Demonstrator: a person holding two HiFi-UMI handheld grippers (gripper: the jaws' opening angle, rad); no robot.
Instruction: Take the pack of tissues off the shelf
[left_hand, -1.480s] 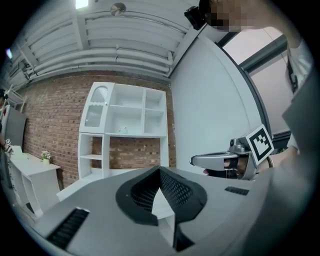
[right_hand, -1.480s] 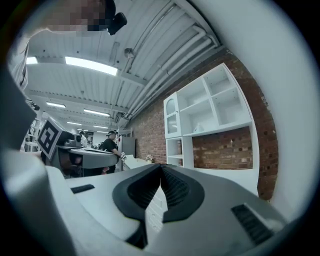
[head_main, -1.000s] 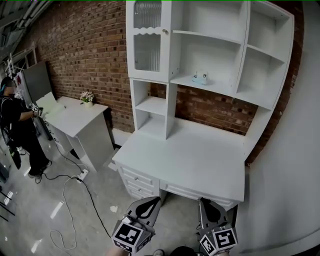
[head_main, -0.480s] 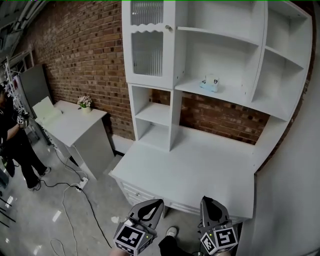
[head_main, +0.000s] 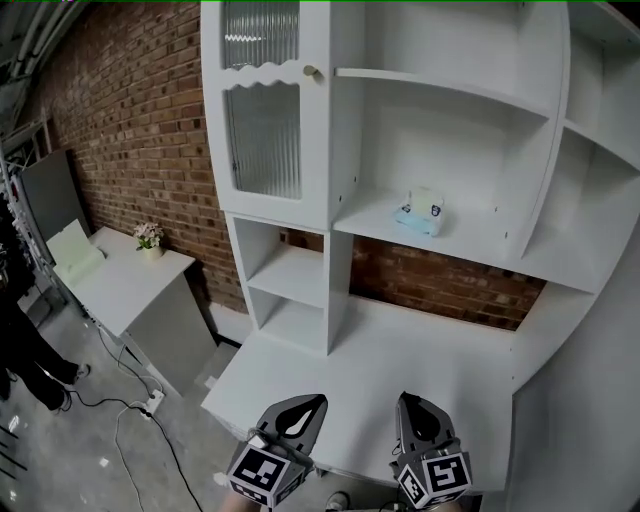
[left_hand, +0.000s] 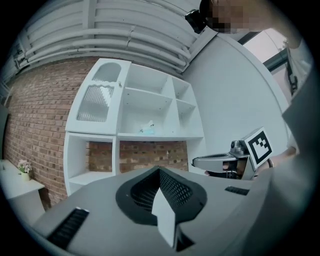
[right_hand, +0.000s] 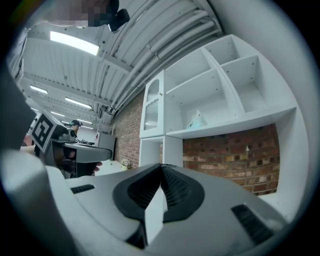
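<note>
A small pale blue and white pack of tissues (head_main: 422, 212) lies on the middle shelf (head_main: 500, 255) of a white hutch over a desk; it also shows small in the left gripper view (left_hand: 148, 128) and the right gripper view (right_hand: 196, 120). My left gripper (head_main: 300, 414) and right gripper (head_main: 418, 416) hang low at the desk's near edge, far below the pack. Both are shut with nothing between their jaws. In each gripper view the jaws meet in a closed seam, left (left_hand: 159, 172) and right (right_hand: 161, 169).
The white desk top (head_main: 400, 350) lies just ahead of the grippers. A ribbed glass cabinet door (head_main: 262, 140) closes the hutch's left column. At the left stands a lower white table (head_main: 115, 285) with a flower pot (head_main: 149, 238). Cables (head_main: 150, 440) run over the floor.
The view has closed in on the desk and hutch; the tissue pack now looks larger and nearer. Both grippers stay low and shut, side by side.
</note>
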